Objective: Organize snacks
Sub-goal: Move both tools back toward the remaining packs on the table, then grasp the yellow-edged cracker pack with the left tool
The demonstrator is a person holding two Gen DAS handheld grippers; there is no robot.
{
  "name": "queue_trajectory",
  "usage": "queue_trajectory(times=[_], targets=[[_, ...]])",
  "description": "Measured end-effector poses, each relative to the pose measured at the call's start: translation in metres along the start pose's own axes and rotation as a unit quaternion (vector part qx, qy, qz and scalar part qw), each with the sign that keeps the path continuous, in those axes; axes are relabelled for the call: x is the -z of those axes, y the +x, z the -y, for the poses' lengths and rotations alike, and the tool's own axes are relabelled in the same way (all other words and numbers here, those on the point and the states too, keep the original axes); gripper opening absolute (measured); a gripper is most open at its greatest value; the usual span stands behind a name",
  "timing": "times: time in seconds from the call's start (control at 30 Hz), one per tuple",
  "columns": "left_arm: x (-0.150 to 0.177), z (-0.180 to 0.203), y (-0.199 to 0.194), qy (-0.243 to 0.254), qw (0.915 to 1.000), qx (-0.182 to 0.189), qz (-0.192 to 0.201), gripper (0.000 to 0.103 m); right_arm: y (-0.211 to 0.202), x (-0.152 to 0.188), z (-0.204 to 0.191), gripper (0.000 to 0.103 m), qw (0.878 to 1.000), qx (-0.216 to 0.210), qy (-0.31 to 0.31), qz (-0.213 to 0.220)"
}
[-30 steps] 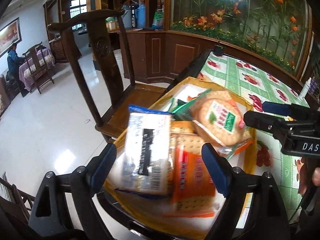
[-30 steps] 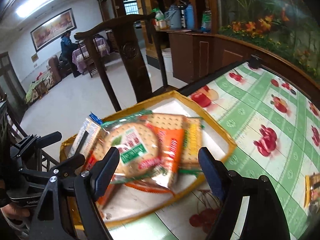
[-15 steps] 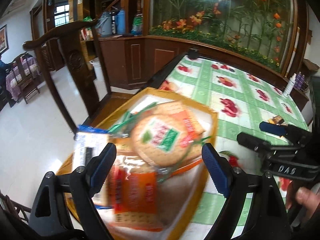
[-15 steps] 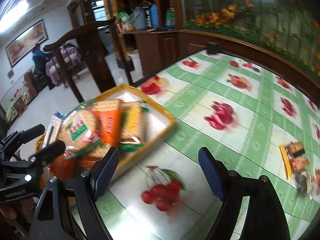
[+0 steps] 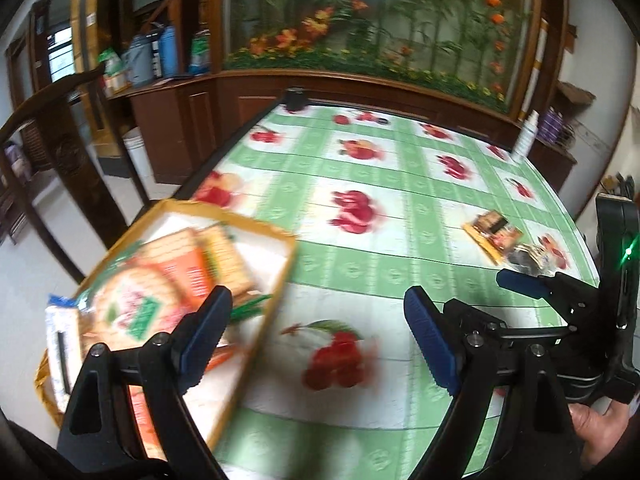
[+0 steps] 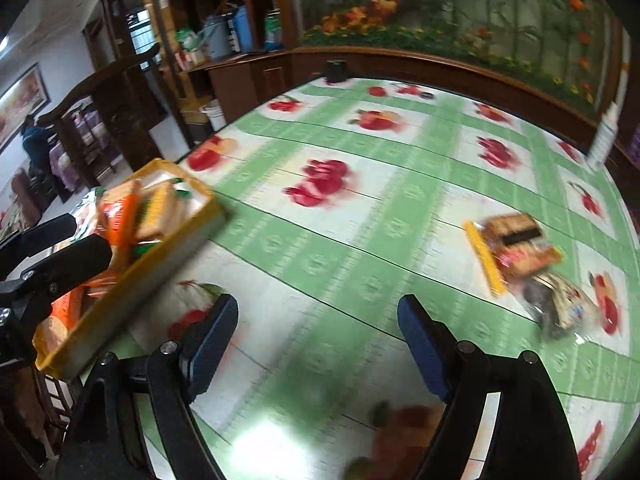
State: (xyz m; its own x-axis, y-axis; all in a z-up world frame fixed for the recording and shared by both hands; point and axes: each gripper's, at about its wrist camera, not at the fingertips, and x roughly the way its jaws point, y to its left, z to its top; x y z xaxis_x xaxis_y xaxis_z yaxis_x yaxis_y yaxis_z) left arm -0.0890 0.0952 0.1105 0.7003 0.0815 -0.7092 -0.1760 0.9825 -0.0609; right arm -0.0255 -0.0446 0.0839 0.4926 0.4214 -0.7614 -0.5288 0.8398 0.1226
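- Left wrist view: the left gripper [image 5: 318, 336] hung over the table with its blue-padded jaws spread wide, nothing between them but the green checked fruit-print tablecloth [image 5: 360, 208].
- The yellow tray [image 5: 276, 276] sat at the table's near-left corner, stuffed with cracker packs: a round pack with a green and red label [image 5: 132, 304], an orange pack [image 5: 184, 268] and a yellowish pack [image 5: 224, 256] behind it, plus a white pack with a blue end [image 5: 60, 340] on the far-left side. All pretty blurry, so I couldn't read any labels.
- Well apart from the tray, on the right side of the table, lay a loose snack pack with a yellow edge [image 5: 494, 234] and a darker clear-wrapped packet [image 5: 528, 260] just beside it.
- The right gripper [image 5: 520, 282] showed at the right edge, a hand [image 5: 600, 436] underneath it.
- A white bottle [image 5: 526, 136] stood near the far right edge.
- Right wrist view: the right gripper [image 6: 318, 330] was also wide open, empty, over the cloth [image 6: 360, 240].
- Tray [image 6: 132, 280] off to the left, loose snack pack [image 6: 516, 248] and the darker packet [image 6: 560, 304] off to the right, neither between the jaws.
- A dark wooden chair [image 6: 116, 96] stood behind the tray.
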Motion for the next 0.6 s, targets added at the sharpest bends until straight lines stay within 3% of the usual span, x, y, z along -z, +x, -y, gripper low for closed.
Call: queue_trajectory(times=[0.27, 0.47, 0.6], targets=[[-0.023, 0.061, 0.033, 0.033, 0.9963, 0.066, -0.043, 0.088, -0.015, 0.018, 0.073, 0.083, 0.998, 0.034, 0.061, -0.004], [-0.051, 0.117, 0.080, 0.095, 0.9883, 0.096, -0.072, 0.088, -0.031, 0.034, 0.127, 0.083, 0.992, 0.060, 0.113, -0.001], [-0.067, 0.148, 0.123, 0.116, 0.9788, 0.126, -0.113, 0.088, -0.039, 0.047, 0.156, 0.083, 0.986, 0.072, 0.147, 0.000]])
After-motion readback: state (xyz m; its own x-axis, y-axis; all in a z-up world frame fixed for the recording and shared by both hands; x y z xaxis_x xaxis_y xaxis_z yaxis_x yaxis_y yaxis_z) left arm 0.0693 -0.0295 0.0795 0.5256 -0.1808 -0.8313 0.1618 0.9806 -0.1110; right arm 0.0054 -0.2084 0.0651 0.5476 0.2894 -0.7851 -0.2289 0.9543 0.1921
